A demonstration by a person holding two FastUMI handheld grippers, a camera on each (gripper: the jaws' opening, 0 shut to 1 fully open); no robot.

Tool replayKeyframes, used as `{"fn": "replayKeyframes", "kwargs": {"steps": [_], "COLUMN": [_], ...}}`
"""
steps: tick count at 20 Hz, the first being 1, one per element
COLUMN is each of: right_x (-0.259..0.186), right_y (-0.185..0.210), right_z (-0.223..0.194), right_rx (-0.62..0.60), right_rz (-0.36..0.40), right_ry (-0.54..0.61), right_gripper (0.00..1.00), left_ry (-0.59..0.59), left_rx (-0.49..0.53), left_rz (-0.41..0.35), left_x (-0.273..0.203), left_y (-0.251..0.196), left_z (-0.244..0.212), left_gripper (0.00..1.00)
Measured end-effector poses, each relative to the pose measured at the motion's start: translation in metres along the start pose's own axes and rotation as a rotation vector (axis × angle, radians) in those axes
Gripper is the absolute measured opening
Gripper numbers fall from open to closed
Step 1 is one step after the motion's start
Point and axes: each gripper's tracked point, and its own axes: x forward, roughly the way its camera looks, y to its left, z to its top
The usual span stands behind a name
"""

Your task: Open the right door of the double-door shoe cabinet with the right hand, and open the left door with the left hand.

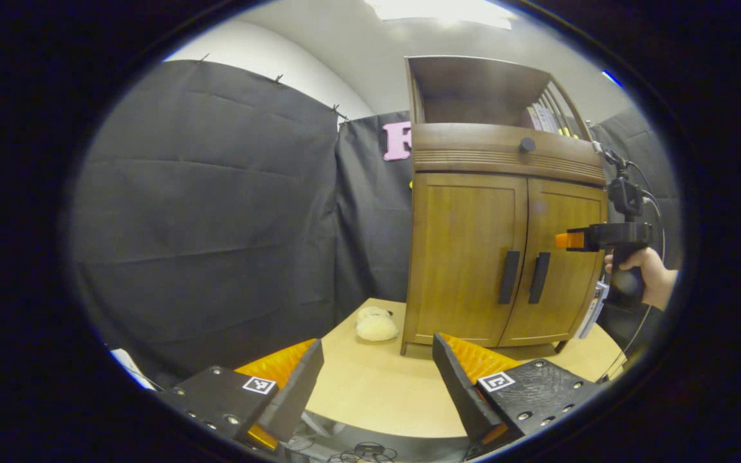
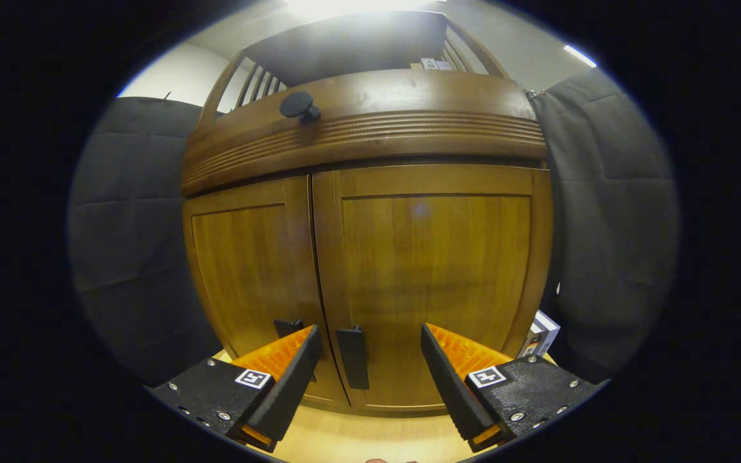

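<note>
I see the shoe cabinet (image 1: 505,257) standing on the round wooden surface (image 1: 377,386), both doors flush and closed. In the left gripper view my left claw (image 1: 377,379) sits low and well back from the cabinet, fingers spread wide with nothing between them, pointing across the surface toward the left door (image 1: 467,257). A pale plush toy (image 1: 375,325) lies on the surface just beside the cabinet's left foot.

Farther off in that view, a hand (image 1: 647,276) holds the right claw (image 1: 570,240) level at mid-door height, its tip near the right door (image 1: 567,257) and above the right handle (image 1: 539,278).

In the right gripper view, the right claw (image 2: 370,366) stands wide, close in front of the right door, the dark right handle between the fingers but touching neither. The left handle (image 2: 288,328) peeks out behind one finger (image 2: 293,373).
</note>
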Motion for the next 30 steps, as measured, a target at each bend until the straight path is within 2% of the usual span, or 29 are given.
{"fn": "replayKeyframes", "kwargs": {"steps": [5, 6, 8, 9, 12, 16, 17, 19, 25, 26, 27, 30], "right_x": [0.000, 0.000, 0.000, -0.001, -0.002, -0.008, -0.007, -0.008, -0.012, -0.013, -0.014, -0.014], "right_y": [0.000, 0.001, 0.000, 0.000, 0.003, 0.013, 0.016, 0.017, 0.018, 0.018, 0.018, 0.019], "right_z": [-0.004, -0.005, -0.004, -0.004, -0.002, 0.013, 0.012, 0.011, 0.011, 0.013, 0.015, 0.015], "right_rx": [0.000, 0.001, -0.009, -0.013, 0.004, 0.018, 0.023, 0.028, 0.005, 0.003, 0.006, 0.002], "right_rz": [0.000, 0.002, 0.001, -0.001, -0.001, 0.018, 0.026, 0.022, 0.063, 0.072, 0.082, 0.100], "right_ry": [0.040, 0.050, 0.072, 0.082, 0.100, 0.112, 0.113, 0.118, 0.137, 0.138, 0.141, 0.143], "right_gripper": [0.96, 0.95, 0.96, 0.96, 0.94, 0.65, 0.51, 0.37, 0.28, 0.27, 0.27, 0.27], "left_ry": [0.044, 0.050, 0.060, 0.059, 0.046, 0.042, 0.043, 0.046, 0.054, 0.059, 0.061, 0.064], "left_rx": [-0.001, 0.002, 0.010, 0.016, 0.044, 0.052, 0.047, 0.038, 0.029, 0.029, 0.028, 0.026], "left_rz": [0.060, 0.069, 0.082, 0.084, 0.087, 0.075, 0.073, 0.074, 0.072, 0.066, 0.060, 0.034], "left_x": [0.003, 0.003, 0.004, 0.004, 0.003, 0.002, 0.003, 0.005, 0.005, 0.006, 0.005, 0.008], "left_y": [0.000, 0.000, -0.004, -0.006, -0.009, -0.010, -0.008, -0.005, -0.003, -0.004, -0.004, -0.005], "left_z": [-0.007, -0.008, -0.010, -0.010, -0.007, -0.001, -0.003, -0.005, -0.008, -0.008, -0.008, -0.008], "left_gripper": [1.00, 0.90, 0.90, 1.00, 1.00, 0.97, 0.97, 1.00, 0.98, 0.93, 0.97, 1.00]}}
